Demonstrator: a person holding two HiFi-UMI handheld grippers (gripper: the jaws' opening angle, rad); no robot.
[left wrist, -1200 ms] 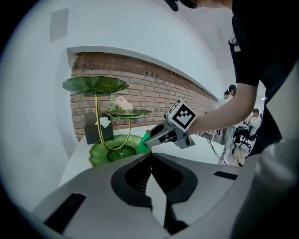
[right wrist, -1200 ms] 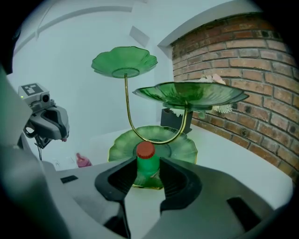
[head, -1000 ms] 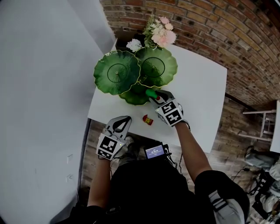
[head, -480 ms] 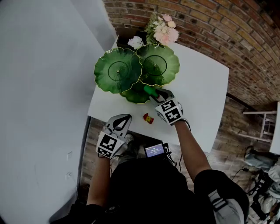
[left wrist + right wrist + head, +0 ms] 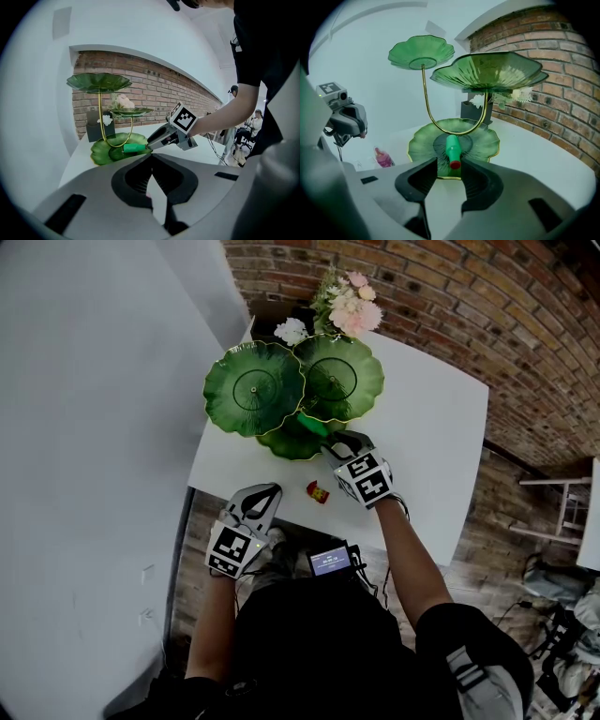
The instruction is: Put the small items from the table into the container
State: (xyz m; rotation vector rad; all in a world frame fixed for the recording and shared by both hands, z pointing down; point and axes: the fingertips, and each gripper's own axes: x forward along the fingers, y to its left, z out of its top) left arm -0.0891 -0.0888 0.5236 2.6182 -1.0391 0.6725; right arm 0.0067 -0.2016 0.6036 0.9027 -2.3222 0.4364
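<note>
A small green bottle (image 5: 452,149) with a red cap lies on the lowest leaf plate (image 5: 487,140) of the green three-tier stand (image 5: 253,390). Its cap end sits between the fingertips of my right gripper (image 5: 450,165), which is open; a gap shows beside the bottle. From the left gripper view, the bottle (image 5: 135,148) lies at the right gripper's (image 5: 151,142) tip over the plate (image 5: 101,154). A small red item (image 5: 318,492) lies on the white table (image 5: 422,427), also visible as a pink-red item (image 5: 383,158). My left gripper (image 5: 263,495) hovers shut and empty at the table's near edge.
A vase of pale flowers (image 5: 347,306) and a dark box (image 5: 471,110) stand behind the stand against the brick wall (image 5: 450,296). A white wall (image 5: 94,427) borders the table's left side. A small screen (image 5: 330,562) hangs at the person's chest.
Both grippers have kept their places. The bottle's bright green body, plain ahead of the right jaws before, is now harder to make out against the plate in the head view.
</note>
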